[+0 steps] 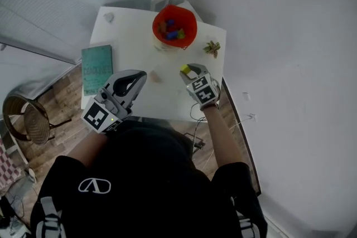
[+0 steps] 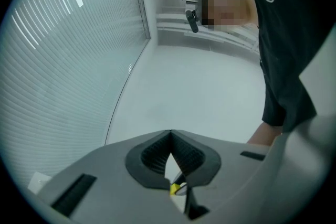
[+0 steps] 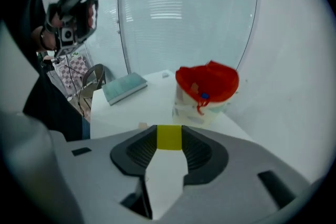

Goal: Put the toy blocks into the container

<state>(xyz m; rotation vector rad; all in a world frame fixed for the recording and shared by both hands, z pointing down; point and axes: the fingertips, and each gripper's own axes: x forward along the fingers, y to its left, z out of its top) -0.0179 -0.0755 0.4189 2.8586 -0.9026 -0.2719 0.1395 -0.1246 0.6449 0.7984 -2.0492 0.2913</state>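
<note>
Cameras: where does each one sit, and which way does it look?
Head view: on the person's head, facing steeply down at the table, red container and book; shows arms, black shirt, left gripper, right gripper.
Left gripper view: on the left gripper, facing window blinds past its shut jaws; shows shirt and an arm.
Right gripper view: on the right gripper, facing the container past a yellow block in its jaws; shows the left gripper.
Shared: head and right gripper views both show container, book, block.
</note>
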